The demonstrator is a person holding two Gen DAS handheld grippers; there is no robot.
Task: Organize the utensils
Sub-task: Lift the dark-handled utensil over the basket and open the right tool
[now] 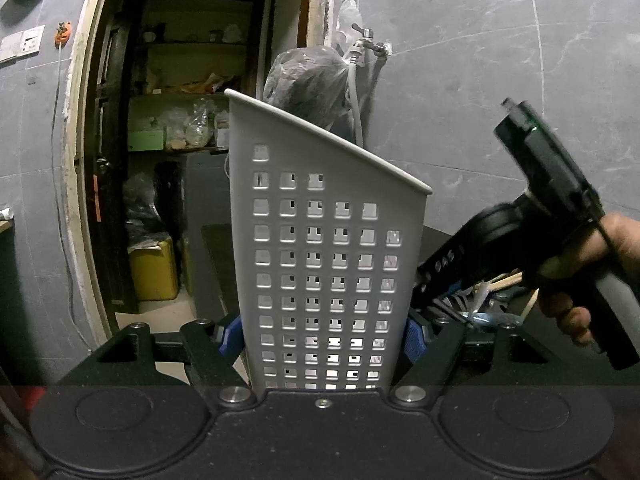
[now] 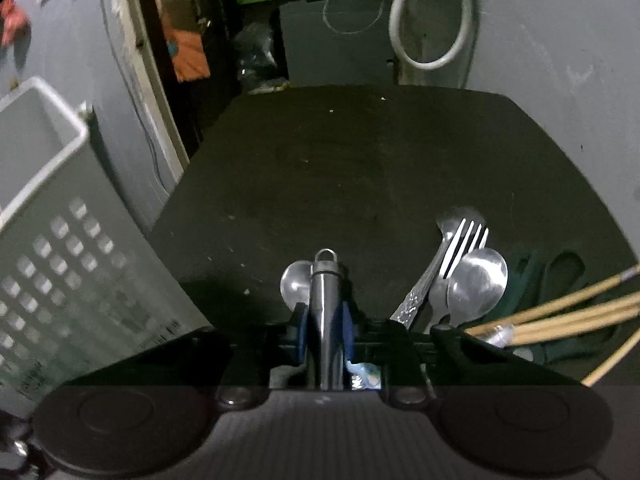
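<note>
A white perforated utensil holder [image 1: 328,240] stands upright, filling the middle of the left wrist view. My left gripper [image 1: 324,336] is shut on its lower part, a blue pad pressed to each side. In the right wrist view the same holder [image 2: 60,220] stands at the left edge. My right gripper [image 2: 326,322] is shut on a dark shiny utensil handle [image 2: 326,292] with a hanging ring at its end. A spoon bowl [image 2: 294,284] lies just left of it. A fork [image 2: 452,256], another spoon [image 2: 478,280] and wooden chopsticks [image 2: 568,312] lie to the right.
The utensils rest on a black table top [image 2: 360,160] against a grey wall. A person's hand [image 1: 580,280] holds the right tool beside the holder. Behind are an open doorway with shelves [image 1: 180,120], a tap with a hose [image 1: 366,46] and a bagged object [image 1: 308,80].
</note>
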